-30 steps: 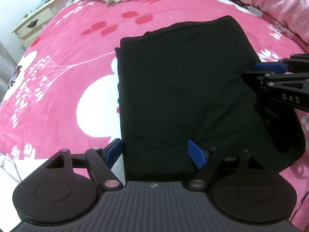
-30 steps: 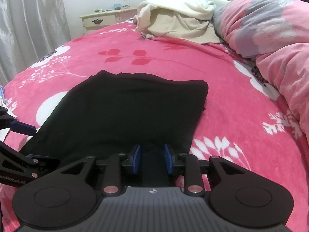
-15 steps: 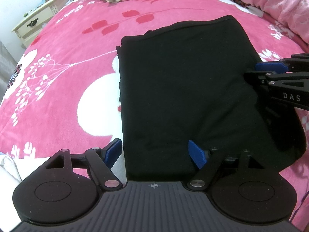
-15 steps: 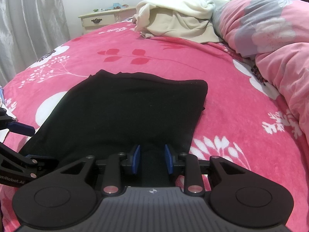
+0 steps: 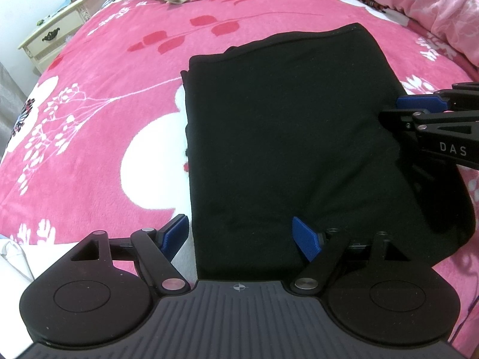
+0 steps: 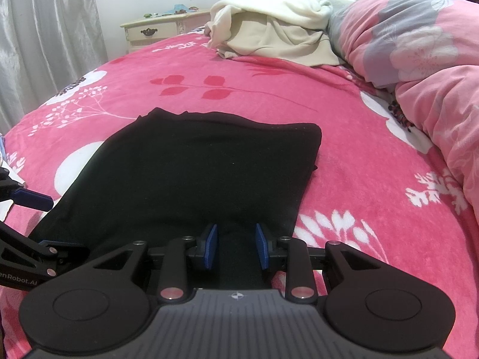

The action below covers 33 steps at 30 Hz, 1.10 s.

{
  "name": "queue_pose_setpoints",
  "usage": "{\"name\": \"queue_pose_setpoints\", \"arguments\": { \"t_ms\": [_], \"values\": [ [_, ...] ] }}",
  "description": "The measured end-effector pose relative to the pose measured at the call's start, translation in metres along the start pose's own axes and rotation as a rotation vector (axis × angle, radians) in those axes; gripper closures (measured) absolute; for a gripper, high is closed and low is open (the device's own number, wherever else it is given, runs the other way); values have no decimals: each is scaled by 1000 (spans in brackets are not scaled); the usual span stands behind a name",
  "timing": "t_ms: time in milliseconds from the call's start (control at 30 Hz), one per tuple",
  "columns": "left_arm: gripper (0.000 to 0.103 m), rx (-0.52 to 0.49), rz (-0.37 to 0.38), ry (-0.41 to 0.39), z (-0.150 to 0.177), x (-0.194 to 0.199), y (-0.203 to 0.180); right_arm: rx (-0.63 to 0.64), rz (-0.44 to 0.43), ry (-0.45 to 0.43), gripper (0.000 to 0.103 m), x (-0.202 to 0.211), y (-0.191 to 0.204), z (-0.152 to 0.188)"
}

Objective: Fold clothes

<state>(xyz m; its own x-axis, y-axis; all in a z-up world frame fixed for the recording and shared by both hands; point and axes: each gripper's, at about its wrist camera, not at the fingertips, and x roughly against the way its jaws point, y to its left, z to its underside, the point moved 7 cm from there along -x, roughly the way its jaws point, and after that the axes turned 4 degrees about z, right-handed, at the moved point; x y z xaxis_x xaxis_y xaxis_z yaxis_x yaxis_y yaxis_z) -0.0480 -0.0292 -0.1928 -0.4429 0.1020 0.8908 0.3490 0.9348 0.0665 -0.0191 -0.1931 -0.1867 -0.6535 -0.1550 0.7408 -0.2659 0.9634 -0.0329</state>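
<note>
A black garment [image 5: 284,137] lies folded into a rough rectangle on the pink bedspread; it also fills the middle of the right wrist view [image 6: 203,167]. My left gripper [image 5: 241,236] is open wide at the garment's near left corner, one pad over the bedspread and the other over the cloth. My right gripper [image 6: 235,246] stands at the garment's right edge with its blue pads a small gap apart. Black cloth shows in that gap, and the pads do not visibly press it. Each gripper appears in the other's view: the right gripper [image 5: 398,110] and the left gripper [image 6: 36,224].
The pink flowered bedspread [image 5: 89,137] spreads all around. A cream heap of clothes [image 6: 269,36] lies at the head of the bed. Beside it is a bunched pink quilt [image 6: 419,48]. A cream nightstand [image 6: 155,30] stands by the wall, next to a grey curtain [image 6: 45,45].
</note>
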Motion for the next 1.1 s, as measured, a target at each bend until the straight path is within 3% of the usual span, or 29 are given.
{"name": "queue_pose_setpoints", "arguments": {
  "t_ms": [1100],
  "values": [
    [24,9,-6,2,1,1,-2,-4,-1,0,73,0,-1,0]
  ]
}}
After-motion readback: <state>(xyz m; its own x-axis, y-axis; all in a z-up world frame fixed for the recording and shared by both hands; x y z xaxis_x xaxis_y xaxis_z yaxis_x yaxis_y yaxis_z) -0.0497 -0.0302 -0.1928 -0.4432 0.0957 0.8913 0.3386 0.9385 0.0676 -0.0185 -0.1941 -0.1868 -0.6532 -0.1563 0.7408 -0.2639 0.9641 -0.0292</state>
